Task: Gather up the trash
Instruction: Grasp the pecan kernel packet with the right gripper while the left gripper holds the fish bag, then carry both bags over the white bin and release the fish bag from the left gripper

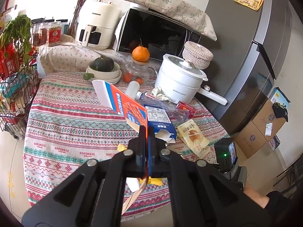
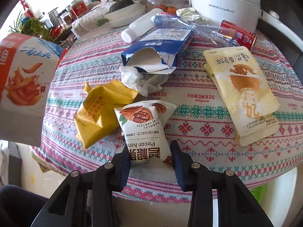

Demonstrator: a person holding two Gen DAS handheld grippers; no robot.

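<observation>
Bright wrappers on your striped, folk-patterned tabletop cloth.

Your tabletop [image 2: 198, 132] wears a white cloth banded with pink, red and teal cross-stitch motifs and red "HANDMADE" lettering. You see an orange, white and blue snack box [image 1: 130, 107], printed with orange sticks; a navy and white carton [image 2: 157, 51] with a pale torn mouth; a mustard-yellow packet [image 2: 98, 117] with red characters; a white pecan packet [image 2: 145, 130] showing brown nuts and black text; a cream pouch [image 2: 244, 92] with a golden-brown picture; a red can [image 2: 240, 34]; a clear plastic bottle [image 2: 189, 24]; a white bottle [image 2: 140, 28]; and a white cooker [image 1: 180, 81]. Your black grippers carry dark blue pads [image 2: 178, 160].
</observation>
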